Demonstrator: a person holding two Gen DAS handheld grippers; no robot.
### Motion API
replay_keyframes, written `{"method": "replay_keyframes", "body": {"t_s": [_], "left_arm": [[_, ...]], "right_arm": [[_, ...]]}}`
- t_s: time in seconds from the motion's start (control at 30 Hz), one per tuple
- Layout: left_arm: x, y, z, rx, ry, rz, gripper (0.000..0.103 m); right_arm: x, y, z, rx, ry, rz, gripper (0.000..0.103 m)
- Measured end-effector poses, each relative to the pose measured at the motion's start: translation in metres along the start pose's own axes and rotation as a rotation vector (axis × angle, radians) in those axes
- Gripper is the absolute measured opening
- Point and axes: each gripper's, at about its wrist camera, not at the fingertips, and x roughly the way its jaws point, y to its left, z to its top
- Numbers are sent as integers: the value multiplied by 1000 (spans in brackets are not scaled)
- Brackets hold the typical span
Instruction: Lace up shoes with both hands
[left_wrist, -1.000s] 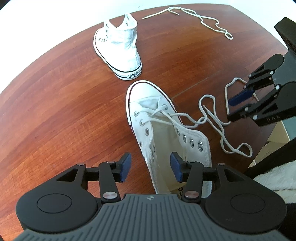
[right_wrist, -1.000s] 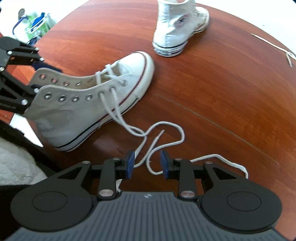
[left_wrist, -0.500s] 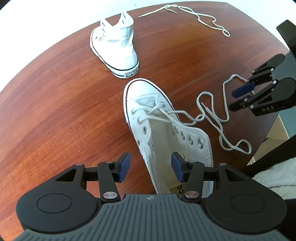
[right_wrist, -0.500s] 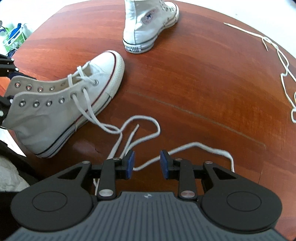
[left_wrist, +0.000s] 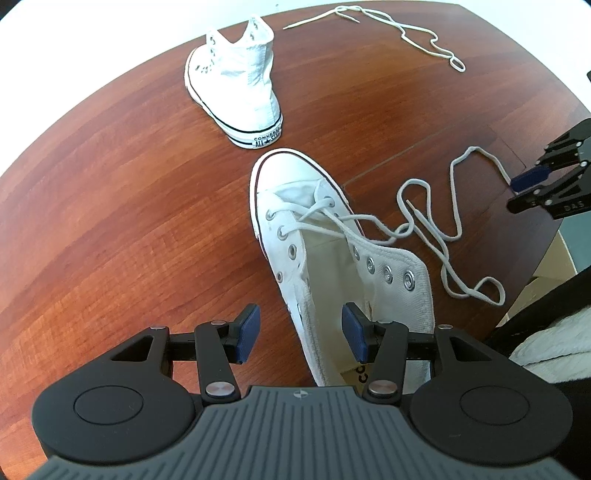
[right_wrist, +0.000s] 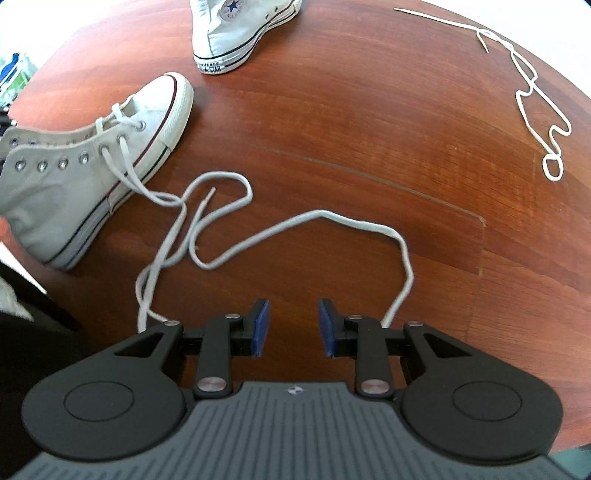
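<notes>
A white high-top shoe (left_wrist: 284, 170) lies on the wooden table (left_wrist: 110, 221) with only its lowest eyelets laced. Its long lace (left_wrist: 439, 236) trails in loops to the right. My left gripper (left_wrist: 301, 334) stands open astride the shoe's left collar wall, and the pads do not press it. In the right wrist view the same shoe (right_wrist: 55, 192) lies at the left and its lace (right_wrist: 280, 229) curls across the table. My right gripper (right_wrist: 294, 328) is open with its jaws closing over bare wood. The lace passes behind its right finger, not between the pads.
A second white high-top (left_wrist: 240, 85) stands farther back, also visible in the right wrist view (right_wrist: 236, 33). A loose white lace (left_wrist: 417, 33) lies near the far edge. The table's right edge (left_wrist: 554, 236) is close, with white fabric (left_wrist: 554, 347) beyond it.
My right gripper has slid to the right, away from the shoe, and the lace no longer shows between its pads. The left gripper and the shoe have not moved.
</notes>
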Motion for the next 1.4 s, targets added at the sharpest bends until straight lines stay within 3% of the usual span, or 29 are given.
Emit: {"method": "replay_keyframes", "body": {"t_s": [0.37, 0.43, 0.77, 0.9, 1.1, 1.4], "left_arm": [[-5, -5, -1, -26, 4, 67, 54], [-5, -6, -1, -35, 6, 79, 54], [-8, -8, -4, -101, 19, 130, 54], [-8, -8, -5, -113, 21, 139, 54], [-9, -9, -5, -131, 25, 151, 54], [-9, -10, -6, -151, 30, 168, 55]], "right_arm": [[-4, -28, -5, -472, 25, -9, 18], [-1, -30, -4, -611, 39, 1, 15], [17, -28, -10, -1150, 132, 64, 14], [20, -30, -11, -1290, 148, 113, 14], [28, -36, -6, -1388, 176, 155, 13], [34, -46, 1, -1382, 197, 197, 9]]}}
